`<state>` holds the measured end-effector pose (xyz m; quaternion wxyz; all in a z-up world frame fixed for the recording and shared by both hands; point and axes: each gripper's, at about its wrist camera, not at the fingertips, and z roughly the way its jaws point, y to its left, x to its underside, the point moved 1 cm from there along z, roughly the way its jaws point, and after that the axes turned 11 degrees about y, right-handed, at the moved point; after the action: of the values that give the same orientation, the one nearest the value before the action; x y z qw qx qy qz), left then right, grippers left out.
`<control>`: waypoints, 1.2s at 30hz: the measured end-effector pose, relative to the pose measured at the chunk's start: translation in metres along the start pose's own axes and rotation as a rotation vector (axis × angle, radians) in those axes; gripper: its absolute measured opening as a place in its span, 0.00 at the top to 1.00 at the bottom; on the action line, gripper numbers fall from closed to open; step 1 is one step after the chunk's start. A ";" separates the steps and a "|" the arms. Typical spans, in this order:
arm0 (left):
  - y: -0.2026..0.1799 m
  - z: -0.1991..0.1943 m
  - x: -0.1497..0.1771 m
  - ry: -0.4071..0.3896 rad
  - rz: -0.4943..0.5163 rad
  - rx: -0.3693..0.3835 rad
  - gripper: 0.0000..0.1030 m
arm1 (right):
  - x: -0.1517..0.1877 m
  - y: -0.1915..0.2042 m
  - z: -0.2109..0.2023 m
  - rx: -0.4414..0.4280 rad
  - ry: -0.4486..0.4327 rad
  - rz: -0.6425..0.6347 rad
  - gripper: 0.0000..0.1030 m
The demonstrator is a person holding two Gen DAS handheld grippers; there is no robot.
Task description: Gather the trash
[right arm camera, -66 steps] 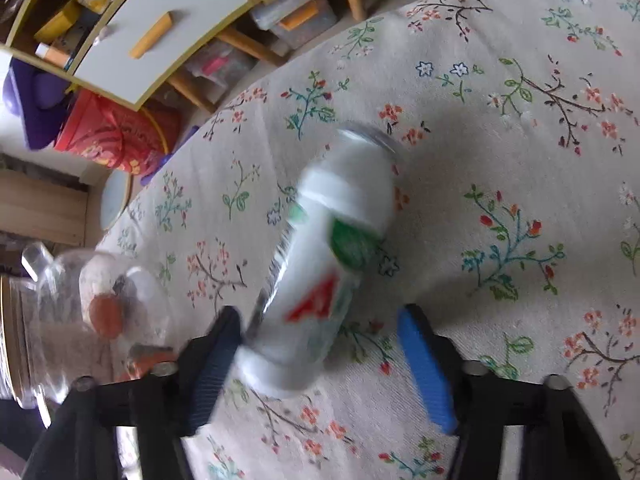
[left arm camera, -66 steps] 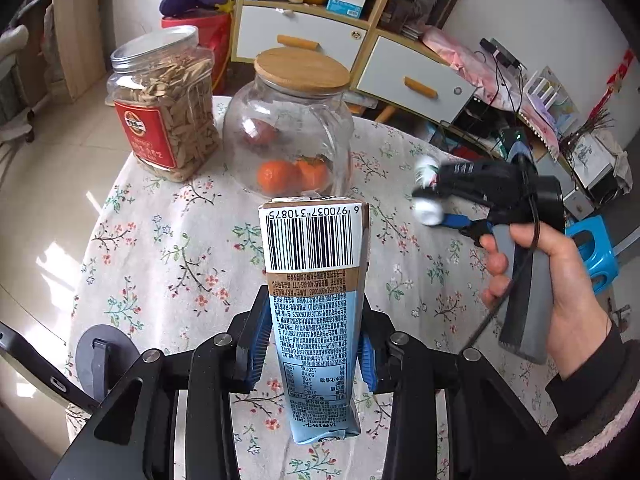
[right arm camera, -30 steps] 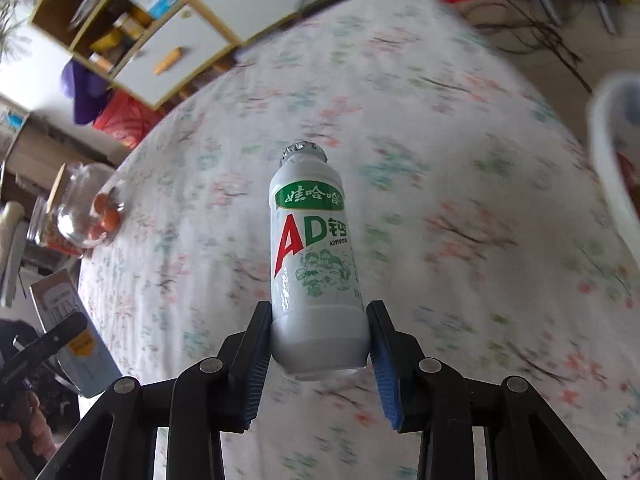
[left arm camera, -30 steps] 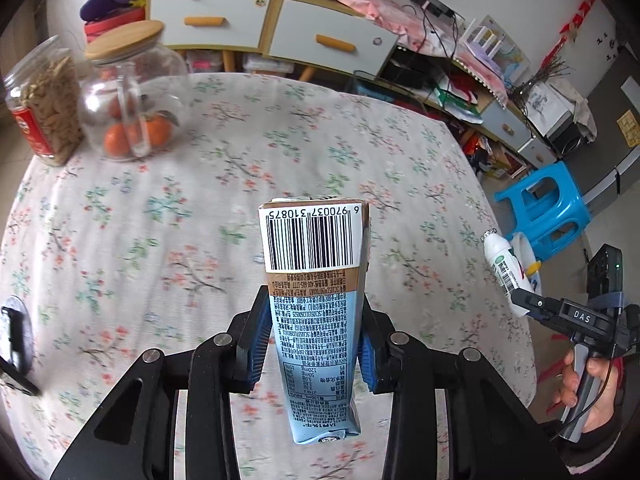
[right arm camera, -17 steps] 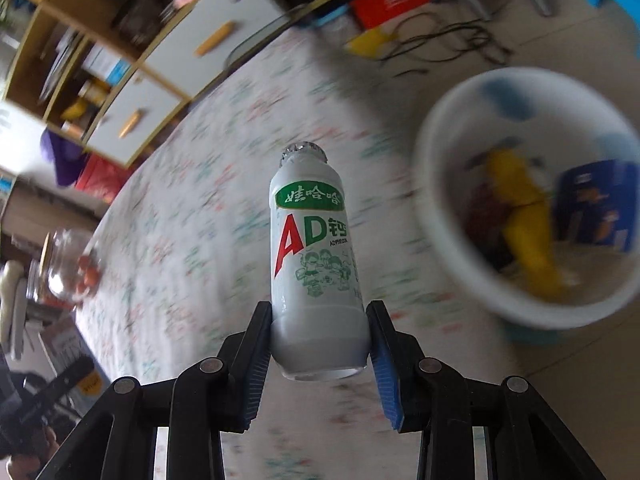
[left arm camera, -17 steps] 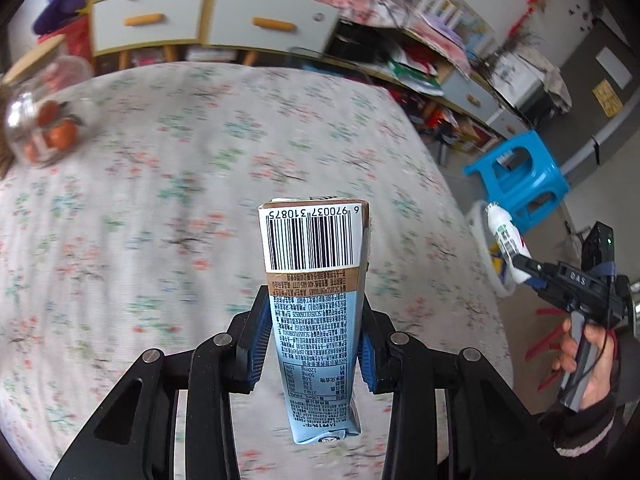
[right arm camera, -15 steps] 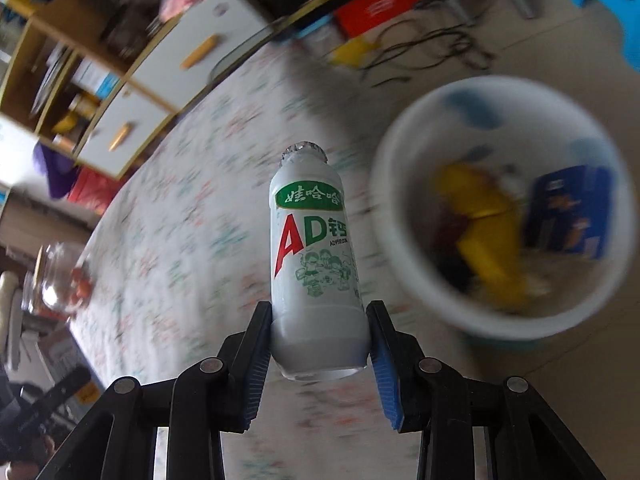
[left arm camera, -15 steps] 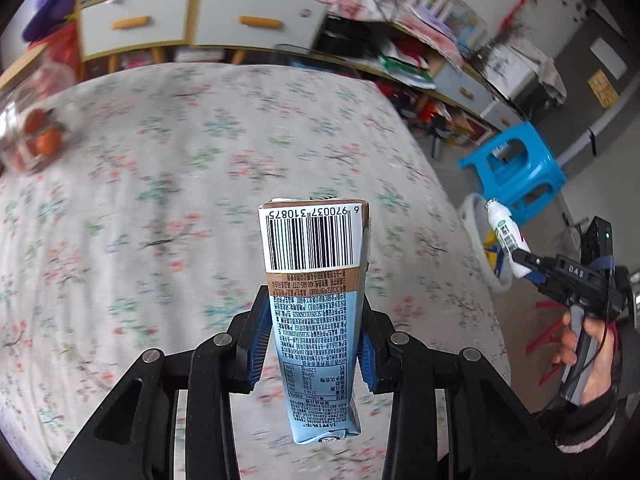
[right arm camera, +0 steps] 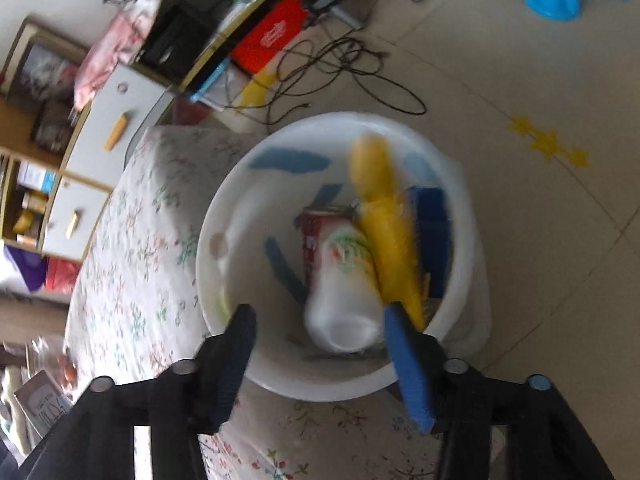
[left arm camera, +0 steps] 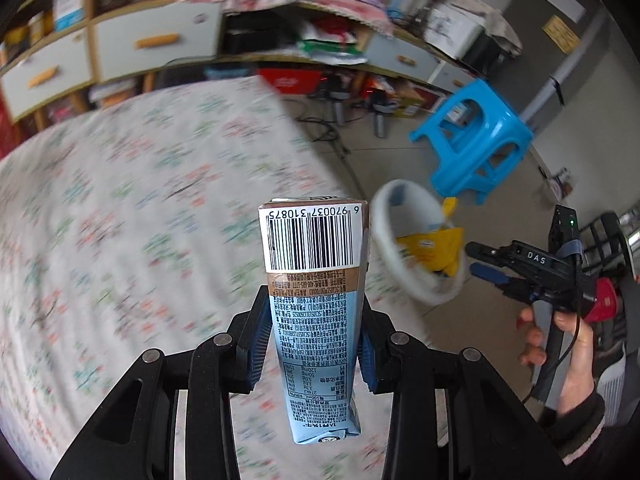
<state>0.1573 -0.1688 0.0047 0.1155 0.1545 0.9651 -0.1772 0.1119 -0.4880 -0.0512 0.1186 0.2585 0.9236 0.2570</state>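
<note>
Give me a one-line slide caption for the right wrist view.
Open right hand-held gripper above the round white plastic bin, with the blurred white plastic drink bottle inside beside a yellow wrapper.

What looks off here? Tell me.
The white bottle is loose, a blur dropping into the white bin; the right tool is open. The left tool grips a carton, barcode end up.
</note>
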 end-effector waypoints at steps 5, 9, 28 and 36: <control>-0.046 0.022 -0.023 -0.008 0.066 0.031 0.62 | -0.002 -0.011 -0.016 -0.049 -0.028 0.047 0.41; -0.073 0.043 -0.040 -0.011 0.093 0.062 0.61 | 0.002 -0.015 -0.027 -0.035 -0.047 0.049 0.41; -0.097 0.075 -0.062 -0.080 0.082 0.007 0.12 | 0.007 -0.018 -0.066 0.055 -0.150 0.018 0.33; -0.056 0.036 -0.018 -0.100 0.072 -0.069 0.01 | 0.021 0.000 -0.065 0.110 -0.166 -0.036 0.28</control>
<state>0.1612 -0.2372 -0.0061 0.1753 0.1762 0.9574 -0.1471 0.0713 -0.5032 0.0022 0.1848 0.2683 0.9278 0.1816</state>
